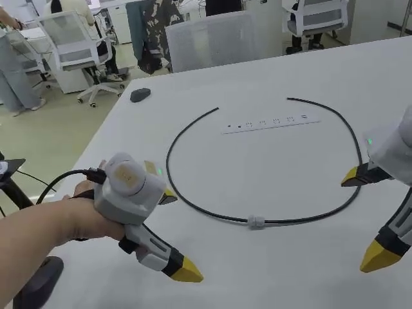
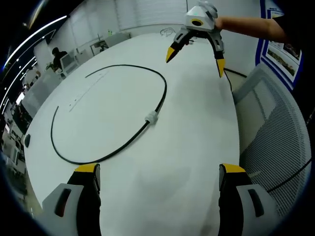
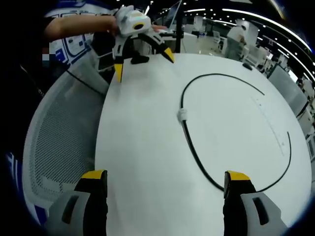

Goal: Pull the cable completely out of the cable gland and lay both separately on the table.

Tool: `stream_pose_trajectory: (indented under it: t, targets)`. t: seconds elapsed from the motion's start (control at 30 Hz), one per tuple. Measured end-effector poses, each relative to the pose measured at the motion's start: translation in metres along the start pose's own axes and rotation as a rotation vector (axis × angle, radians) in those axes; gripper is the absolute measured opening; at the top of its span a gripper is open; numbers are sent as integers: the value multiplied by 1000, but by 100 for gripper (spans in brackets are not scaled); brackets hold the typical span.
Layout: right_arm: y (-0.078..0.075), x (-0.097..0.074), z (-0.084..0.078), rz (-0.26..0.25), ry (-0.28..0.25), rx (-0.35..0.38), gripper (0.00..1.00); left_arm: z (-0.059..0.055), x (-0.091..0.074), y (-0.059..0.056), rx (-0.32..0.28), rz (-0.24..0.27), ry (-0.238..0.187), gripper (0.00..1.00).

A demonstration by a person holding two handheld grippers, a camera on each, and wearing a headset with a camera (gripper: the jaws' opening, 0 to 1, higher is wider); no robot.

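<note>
In the head view, the black cable (image 1: 168, 161) lies as a big open ring on the white tabletop (image 1: 277, 270). The cable gland (image 1: 256, 221) sits on its near part, between the left hand-held gripper (image 1: 177, 235) and the right hand-held gripper (image 1: 365, 217). Both are wide apart and hold nothing.

In the left gripper view, the jaws stand wide, with the cable gland (image 2: 151, 117) ahead of them.

In the right gripper view, the jaws stand wide too, and the cable gland (image 3: 182, 115) is threaded on the cable (image 3: 197, 157).

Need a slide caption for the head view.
Left claw and right claw open over the table, flanking the looped cable with its gland on.
</note>
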State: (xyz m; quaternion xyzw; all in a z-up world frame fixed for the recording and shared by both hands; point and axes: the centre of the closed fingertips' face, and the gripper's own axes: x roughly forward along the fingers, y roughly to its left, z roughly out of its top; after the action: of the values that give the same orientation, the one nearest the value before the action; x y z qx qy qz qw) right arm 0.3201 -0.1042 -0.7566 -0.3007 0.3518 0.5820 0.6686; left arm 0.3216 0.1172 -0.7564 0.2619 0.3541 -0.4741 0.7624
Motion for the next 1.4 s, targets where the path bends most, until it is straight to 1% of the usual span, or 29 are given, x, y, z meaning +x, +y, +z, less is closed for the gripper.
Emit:
stream_pose_trajectory:
  t: [0.1, 0.3, 0.33, 0.37, 0.4, 0.47, 0.5, 0.53, 0.57, 0.63, 0.7, 0.77, 0.8, 0.87, 0.9, 0.93, 1.0, 1.03, 1.1, 1.13, 1.2, 1.27, 1.33, 1.37, 1.4]
  targets:
    - [-1, -1, -1, -3, 0, 2, 100, 0, 0, 0, -9, -1, -5, 100]
    - [1, 2, -2, 9, 0, 16, 100, 1, 2, 0, -5, -2, -7, 100]
    - [-5, 2, 0, -30, -6, 3, 100, 2, 1, 1, -7, -2, -8, 100]
    - [-10, 1, 2, -58, -15, -24, 100, 3, 1, 1, -11, 4, -12, 100]
    - [-9, 2, 2, -51, -15, -25, 99, 2, 2, 4, -14, 20, -2, 100]
    - [-6, 2, 8, -26, -41, 13, 99, 2, 3, 3, -13, 15, -2, 100]
    - [-7, 3, 11, -29, -51, 10, 99, 2, 4, 2, -17, 10, -4, 100]
    - [-8, 4, 11, -31, -48, 8, 99, 1, 5, 2, -21, 7, -2, 100]
    - [-10, 6, 11, -37, -41, 6, 100, -2, 7, 2, -24, 3, 5, 100]
    - [-11, 8, 12, -47, -45, -9, 99, -6, 8, 1, -36, 0, 20, 100]
    - [-10, 10, 12, -38, -44, 0, 99, -9, 9, -3, -51, -19, 28, 100]
    - [-9, 15, 9, -26, -30, 22, 99, -12, 11, -1, -46, -13, 36, 100]
    - [-9, 17, 8, -19, -26, 38, 99, -13, 12, 3, -43, -5, 38, 100]
    - [-10, 21, 7, -10, -33, 61, 99, -15, 13, 9, -57, 17, 45, 100]
    - [-11, 22, 7, -6, -36, 67, 98, -21, 13, 14, -88, 37, 75, 100]
    - [-11, 23, 8, -3, -39, 72, 97, -20, 14, 17, -84, 34, 64, 100]
    - [-12, 27, 9, 0, -46, 76, 94, -18, 15, 18, -80, 26, 46, 100]
    - [-12, 28, 11, 2, -51, 74, 92, -18, 16, 19, -80, 23, 44, 100]
    - [-14, 32, 13, 8, -59, 73, 90, -14, 18, 19, -32, 14, 22, 100]
    - [-15, 35, 15, 13, -63, 74, 90, -15, 20, 20, -31, 11, 26, 100]
    - [-16, 39, 18, 19, -68, 74, 89, -17, 25, 21, -61, 1, 46, 100]
    - [-18, 44, 21, 25, -72, 64, 86, -17, 29, 24, -56, -2, 38, 100]
    - [-20, 49, 24, 29, -78, 62, 85, -14, 33, 25, -40, -7, 17, 100]
    - [-21, 52, 27, 32, -82, 62, 84, -12, 35, 23, -31, -26, 3, 100]
    - [-23, 54, 29, 23, -92, 56, 85, -11, 36, 23, -37, -24, 2, 100]
